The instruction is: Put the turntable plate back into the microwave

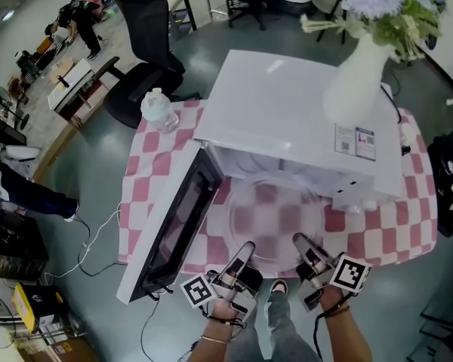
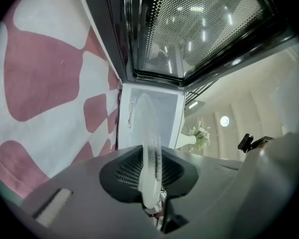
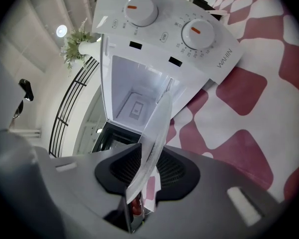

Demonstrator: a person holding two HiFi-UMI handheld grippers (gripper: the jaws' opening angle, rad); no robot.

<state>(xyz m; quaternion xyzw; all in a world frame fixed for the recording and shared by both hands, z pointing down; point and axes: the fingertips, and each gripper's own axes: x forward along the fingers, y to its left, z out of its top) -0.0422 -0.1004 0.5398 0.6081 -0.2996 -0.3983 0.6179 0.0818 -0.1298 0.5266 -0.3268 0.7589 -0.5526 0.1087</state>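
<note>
Round turntable plate (image 1: 275,221) of clear, smooth glass (the cloth's checks are showing through it) is sitting level in front of the open microwave (image 1: 287,104), with its far rim reaching the cavity mouth. Left gripper (image 1: 244,251) jaws are clenching the near-left rim, and right gripper (image 1: 302,241) jaws are clenching the near-right rim. The door (image 1: 174,225), with its dark perforated window, is standing wide to the left over the pink-checked worktop (image 1: 155,157). The white boxy cavity is lying unobstructed ahead.

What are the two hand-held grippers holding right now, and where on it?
Both hold the glass turntable plate by its near rim: the left hand-held gripper toward the left, the right hand-held gripper toward the right.
</note>
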